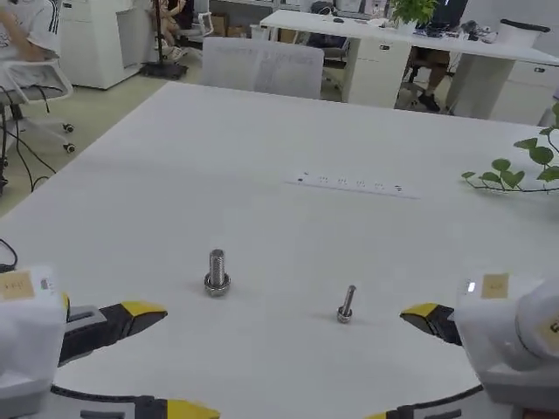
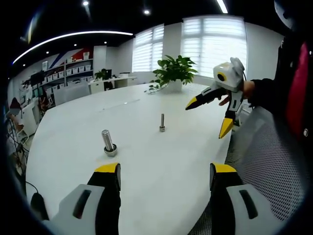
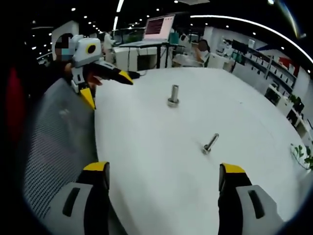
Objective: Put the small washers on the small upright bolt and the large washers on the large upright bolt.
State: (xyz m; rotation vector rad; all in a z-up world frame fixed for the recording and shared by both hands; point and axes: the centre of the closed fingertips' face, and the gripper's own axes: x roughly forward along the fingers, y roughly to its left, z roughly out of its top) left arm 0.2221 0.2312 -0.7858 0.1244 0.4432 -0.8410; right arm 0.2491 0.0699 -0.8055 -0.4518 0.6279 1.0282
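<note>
Two bolts standing well apart on the white table [image 1: 262, 175]: one large bolt [image 1: 217, 272], one small bolt [image 1: 347, 305]. Two grippers at the near edge, left gripper [image 2: 164, 171] and right gripper [image 3: 164, 171], both gaping wide, gripping nothing.

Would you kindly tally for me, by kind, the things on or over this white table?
Upright bolts: 2, the large bolt and the small bolt.
Socket strip: 1.
Plant: 1.
Open tools: 2, the left tool and the right tool.
Total: 6.
</note>
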